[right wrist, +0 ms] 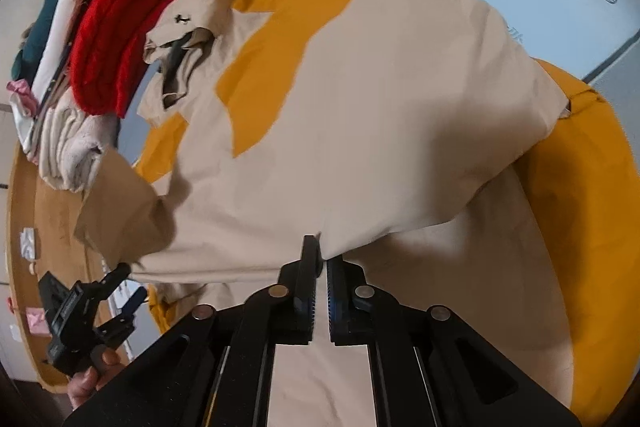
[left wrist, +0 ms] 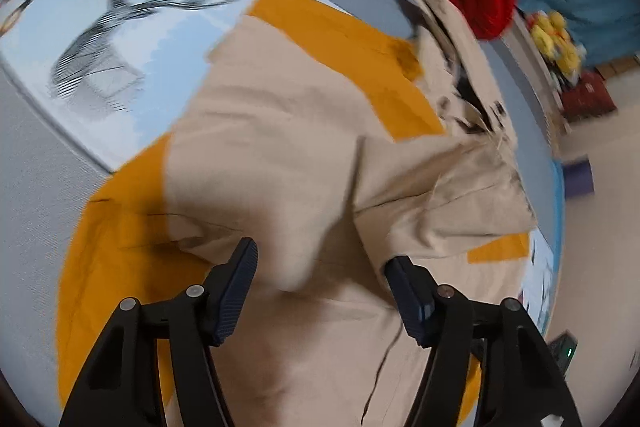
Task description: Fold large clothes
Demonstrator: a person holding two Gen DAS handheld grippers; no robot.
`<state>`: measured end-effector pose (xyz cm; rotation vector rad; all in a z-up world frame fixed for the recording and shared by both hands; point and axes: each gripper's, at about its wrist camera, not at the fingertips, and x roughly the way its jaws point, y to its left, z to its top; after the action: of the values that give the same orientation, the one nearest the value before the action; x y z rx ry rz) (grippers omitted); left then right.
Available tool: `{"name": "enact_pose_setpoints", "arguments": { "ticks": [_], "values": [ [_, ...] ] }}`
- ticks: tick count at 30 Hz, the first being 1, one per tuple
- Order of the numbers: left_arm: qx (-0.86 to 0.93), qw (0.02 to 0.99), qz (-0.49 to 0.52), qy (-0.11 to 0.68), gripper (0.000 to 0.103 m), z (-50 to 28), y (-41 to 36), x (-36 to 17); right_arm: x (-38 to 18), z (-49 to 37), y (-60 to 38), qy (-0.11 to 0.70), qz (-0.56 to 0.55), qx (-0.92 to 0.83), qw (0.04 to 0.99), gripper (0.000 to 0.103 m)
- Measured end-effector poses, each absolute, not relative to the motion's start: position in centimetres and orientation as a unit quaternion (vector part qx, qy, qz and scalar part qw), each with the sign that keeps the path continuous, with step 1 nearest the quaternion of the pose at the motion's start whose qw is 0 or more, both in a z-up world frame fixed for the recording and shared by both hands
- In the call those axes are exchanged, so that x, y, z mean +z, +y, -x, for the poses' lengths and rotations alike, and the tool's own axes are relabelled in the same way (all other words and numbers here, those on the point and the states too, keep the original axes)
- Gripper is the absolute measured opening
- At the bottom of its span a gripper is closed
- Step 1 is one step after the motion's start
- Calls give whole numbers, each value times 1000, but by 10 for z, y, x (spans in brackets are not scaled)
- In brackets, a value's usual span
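Right gripper clenched on a pinch of the beige garment, cloth caught between the closed jaws right at the tips. Beyond the tips, a folded-over layer of the garment, draped and partly lifted, orange panels showing through; collar end farthest out, up and left.

Left gripper released, jaws apart, nothing clamped; a soft ridge of beige cloth lying between and just beyond the pads. Seen again in the right wrist view, low and left of the right gripper, held in a hand, clear of the garment's edge.

Judgement: fold under way, one side carried by the right grip alone. To do it well: keep the pinch firm, carry the edge across low and level so the layer lands flat, bring the left claw onto the matching edge before pulling, smooth the ridge out rather than trapping it.

Outward: red knitted item stacked on pale folded cloth, just past the collar. Work surface a bed with a grey cover and a pale blue printed sheet, stag motif. Light floor to the right of the left claw, cluttered shelf beyond, blurred.
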<state>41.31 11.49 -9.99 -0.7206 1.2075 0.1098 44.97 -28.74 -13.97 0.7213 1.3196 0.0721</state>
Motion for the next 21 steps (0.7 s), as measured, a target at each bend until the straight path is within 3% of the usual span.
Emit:
{"name": "enact_pose_setpoints", "arguments": {
  "ticks": [7, 12, 21],
  "values": [
    [49, 748, 368, 551, 57, -410, 140, -103, -147, -448, -297, 610, -318, 8, 726, 4],
    [116, 747, 365, 543, 43, -395, 159, -92, -143, -447, -296, 611, -309, 5, 729, 18],
    [103, 722, 418, 542, 42, -396, 198, -99, -141, -441, -298, 625, -289, -15, 725, 25]
  ]
}}
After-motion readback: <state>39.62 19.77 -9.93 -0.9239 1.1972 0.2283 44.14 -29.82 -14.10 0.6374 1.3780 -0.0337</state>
